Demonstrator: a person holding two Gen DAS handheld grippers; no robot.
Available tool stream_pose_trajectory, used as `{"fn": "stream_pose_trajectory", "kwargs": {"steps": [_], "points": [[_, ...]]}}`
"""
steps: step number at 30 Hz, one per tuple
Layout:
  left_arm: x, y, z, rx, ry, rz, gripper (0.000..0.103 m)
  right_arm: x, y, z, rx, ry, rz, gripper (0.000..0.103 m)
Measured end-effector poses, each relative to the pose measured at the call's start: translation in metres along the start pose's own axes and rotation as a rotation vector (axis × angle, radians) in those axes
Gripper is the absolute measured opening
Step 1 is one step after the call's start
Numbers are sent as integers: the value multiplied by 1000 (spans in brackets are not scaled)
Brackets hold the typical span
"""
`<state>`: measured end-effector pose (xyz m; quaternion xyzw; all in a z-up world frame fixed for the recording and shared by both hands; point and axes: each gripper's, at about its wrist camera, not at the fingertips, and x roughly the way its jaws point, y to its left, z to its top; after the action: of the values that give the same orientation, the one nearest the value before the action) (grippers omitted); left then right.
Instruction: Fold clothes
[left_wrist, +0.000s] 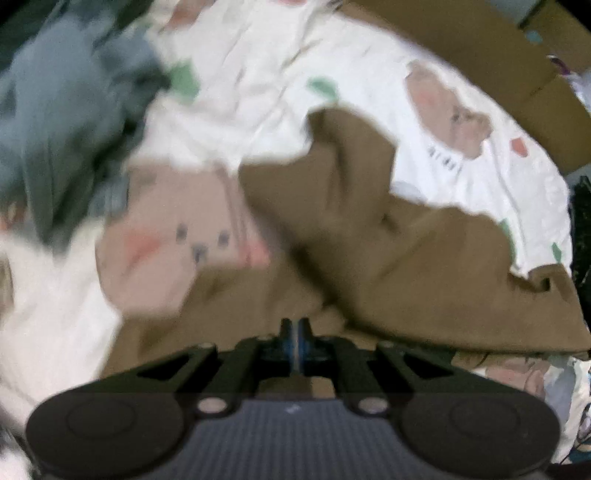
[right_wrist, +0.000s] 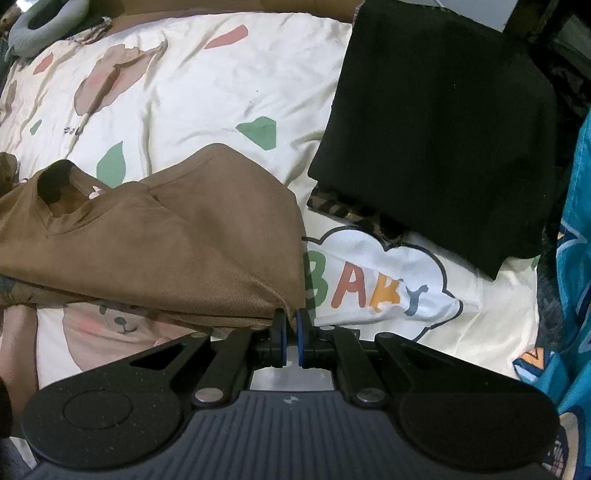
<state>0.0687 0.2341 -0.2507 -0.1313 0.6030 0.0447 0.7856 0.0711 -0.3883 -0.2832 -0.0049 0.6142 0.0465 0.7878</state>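
The brown shirt (right_wrist: 166, 236) is lying crumpled on the bed sheet (right_wrist: 207, 92), its neck opening facing up. The right gripper (right_wrist: 291, 325) is pinching the shirt's near corner between nearly closed jaws. The left gripper (left_wrist: 294, 332) is closed at the shirt's edge; blur is hiding whether fabric is clamped. A folded black garment (right_wrist: 436, 122) is resting beside the shirt.

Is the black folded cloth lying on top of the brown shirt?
No, the black folded cloth lies apart from the brown shirt, with bare printed bedsheet between them.
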Motion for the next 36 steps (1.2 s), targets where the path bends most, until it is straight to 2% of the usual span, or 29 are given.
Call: {"fn": "stream_pose_trajectory", "kwargs": {"steps": [3,9,15,16,19,20,22,28,31,36], "points": [[-7,-16,25,90,-45,8,9,-1,-1,-2,5,-13,10,4],[1,-62,69,349,-108,27,10,-2,-3,-5,13,-29,32,4],[25,-104,96,601,-117,56,12,-3,0,-6,-16,-33,26,4],[31,-111,100,638,-107,54,13,-3,0,-7,-11,-34,27,4],[53,-131,108,774,-56,38,30,-2,-2,-7,0,-35,30,4],[61,-139,109,825,-41,38,33,-1,-2,-7,1,-34,31,4],[73,-150,111,911,-16,41,33,0,-2,-7,-1,-33,30,4],[109,-161,113,1043,77,24,33,0,-2,-7,-13,-29,30,4],[126,-167,115,1109,124,15,36,1,-3,-8,-7,-32,29,4],[144,-148,113,1098,217,22,34,-1,-1,-10,-13,-27,27,4]]}}
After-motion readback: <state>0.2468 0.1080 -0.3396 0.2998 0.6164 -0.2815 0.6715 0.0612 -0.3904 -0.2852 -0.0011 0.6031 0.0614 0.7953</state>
